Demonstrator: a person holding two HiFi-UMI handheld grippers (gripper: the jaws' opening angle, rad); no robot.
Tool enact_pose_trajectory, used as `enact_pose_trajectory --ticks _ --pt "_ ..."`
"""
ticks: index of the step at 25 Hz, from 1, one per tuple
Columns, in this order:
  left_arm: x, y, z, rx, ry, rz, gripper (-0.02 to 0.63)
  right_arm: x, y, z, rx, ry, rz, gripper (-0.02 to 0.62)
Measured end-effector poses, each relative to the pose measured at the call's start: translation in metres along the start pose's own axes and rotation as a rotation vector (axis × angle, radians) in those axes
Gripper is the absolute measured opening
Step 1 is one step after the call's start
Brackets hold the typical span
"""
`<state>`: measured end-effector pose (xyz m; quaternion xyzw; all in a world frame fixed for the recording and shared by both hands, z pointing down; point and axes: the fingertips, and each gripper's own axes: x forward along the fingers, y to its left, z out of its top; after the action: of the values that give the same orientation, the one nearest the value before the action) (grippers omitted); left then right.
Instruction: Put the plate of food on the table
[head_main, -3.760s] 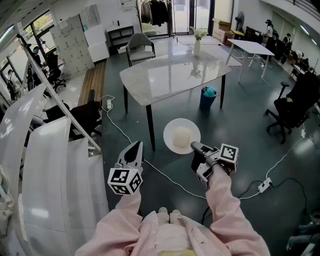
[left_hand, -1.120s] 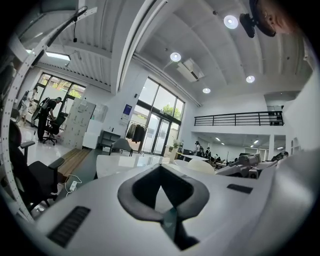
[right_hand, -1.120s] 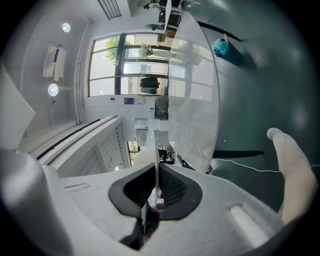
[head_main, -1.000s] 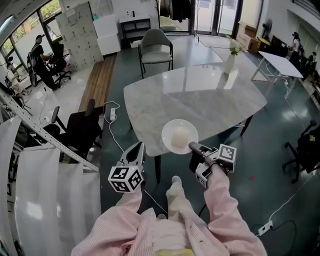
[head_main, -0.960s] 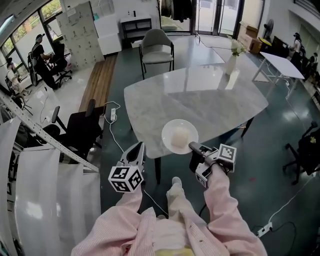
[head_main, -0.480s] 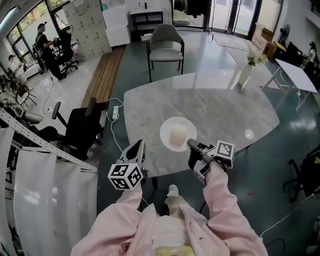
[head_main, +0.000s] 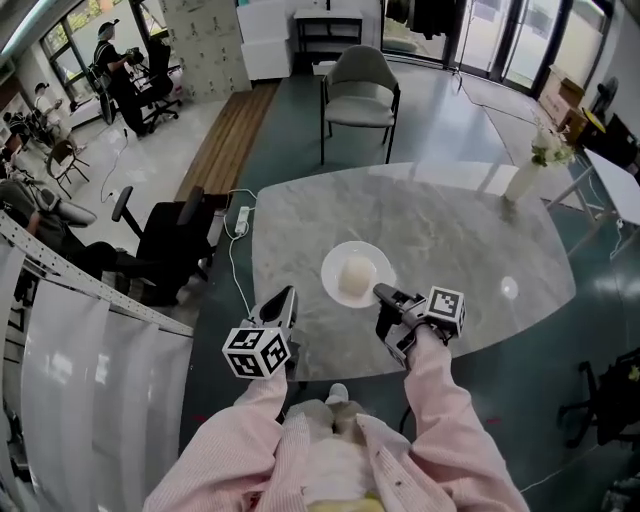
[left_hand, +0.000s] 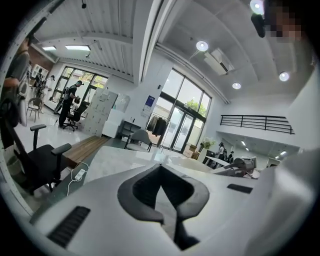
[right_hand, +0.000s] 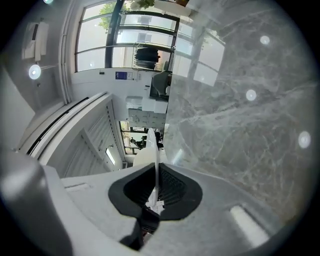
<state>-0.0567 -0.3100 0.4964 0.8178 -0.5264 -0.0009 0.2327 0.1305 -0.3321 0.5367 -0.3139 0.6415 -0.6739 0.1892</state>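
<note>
The right hand-held gripper (head_main: 383, 293) pinches the plate (head_main: 335, 262) at its 5 o'clock rim; lower it flat onto the surface (head_main: 450, 240).

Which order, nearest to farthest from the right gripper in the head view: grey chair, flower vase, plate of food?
1. plate of food: its rim is clamped in the tongs of the right gripper, just ahead of it.
2. flower vase: on the far right edge of the table.
3. grey chair: on the floor beyond the table's far side.
</note>
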Motion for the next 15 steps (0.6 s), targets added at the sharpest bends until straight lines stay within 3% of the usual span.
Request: enact_pose_trajectory --ticks 15 --pt "0.053 0.051 -0.051 -0.134 0.135 0.061 -0.009 0.074 -0.074 0.027 0.069 -0.007 -0.075 0.017"
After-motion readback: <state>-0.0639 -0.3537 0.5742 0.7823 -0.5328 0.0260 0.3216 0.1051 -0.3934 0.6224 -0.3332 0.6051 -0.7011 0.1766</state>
